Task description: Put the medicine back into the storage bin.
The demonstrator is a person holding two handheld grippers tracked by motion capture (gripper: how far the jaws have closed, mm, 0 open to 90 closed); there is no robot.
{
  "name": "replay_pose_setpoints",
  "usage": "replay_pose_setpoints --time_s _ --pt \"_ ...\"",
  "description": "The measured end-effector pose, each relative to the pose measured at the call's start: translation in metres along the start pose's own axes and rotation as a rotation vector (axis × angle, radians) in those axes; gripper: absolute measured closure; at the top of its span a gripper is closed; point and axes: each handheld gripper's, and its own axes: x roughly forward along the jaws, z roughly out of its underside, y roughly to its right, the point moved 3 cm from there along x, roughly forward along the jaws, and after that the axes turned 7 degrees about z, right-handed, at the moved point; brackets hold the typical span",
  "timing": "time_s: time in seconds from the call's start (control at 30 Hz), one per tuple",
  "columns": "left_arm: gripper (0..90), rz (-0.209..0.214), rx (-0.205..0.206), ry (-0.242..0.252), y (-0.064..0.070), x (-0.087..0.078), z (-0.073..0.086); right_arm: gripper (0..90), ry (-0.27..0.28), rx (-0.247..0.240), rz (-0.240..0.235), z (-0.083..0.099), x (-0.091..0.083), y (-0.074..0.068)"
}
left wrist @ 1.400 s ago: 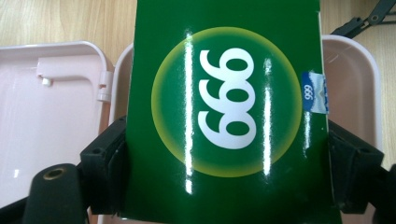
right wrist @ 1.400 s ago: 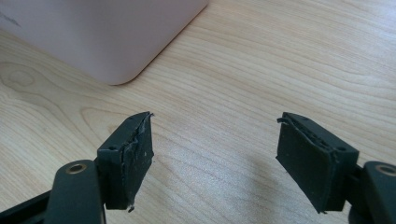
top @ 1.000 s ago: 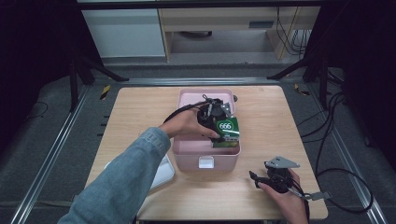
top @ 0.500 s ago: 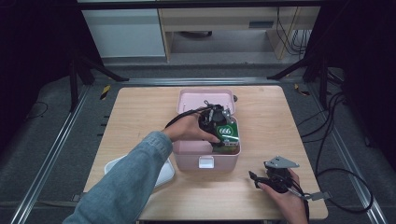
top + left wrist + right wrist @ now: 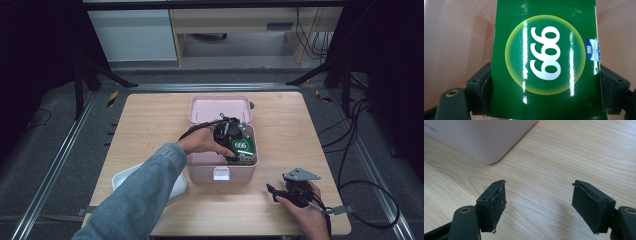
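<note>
Inside pink box [image 5: 220,172]: left hand-held gripper [image 5: 235,145] clamps glossy green "666" carton [image 5: 544,62].

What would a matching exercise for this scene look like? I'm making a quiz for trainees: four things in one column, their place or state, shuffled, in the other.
Things:
1. green carton
2. pink box
3. right tool
4. white tray

Places or states:
A. open, holding nothing, over bare wood
B. lid raised, at the table's middle
C. partly under the denim sleeve, left of the box
D. clamped in the left tool, inside the box

Pairs: 1-D, 2-B, 3-A, 4-C
</note>
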Motion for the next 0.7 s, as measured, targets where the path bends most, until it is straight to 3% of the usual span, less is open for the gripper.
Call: replay_pose_setpoints --time_s 0.43,0.7 --pt "16.3 0.017 -0.005 -0.01 0.0 0.02 0.007 26.9 -0.004 0.001 -0.002 0.0 0.0 0.0" --pt "16.1 0.02 -0.012 -0.004 -0.002 0.021 0.009 26.9 -0.006 -0.001 -0.003 0.001 0.001 -0.001"
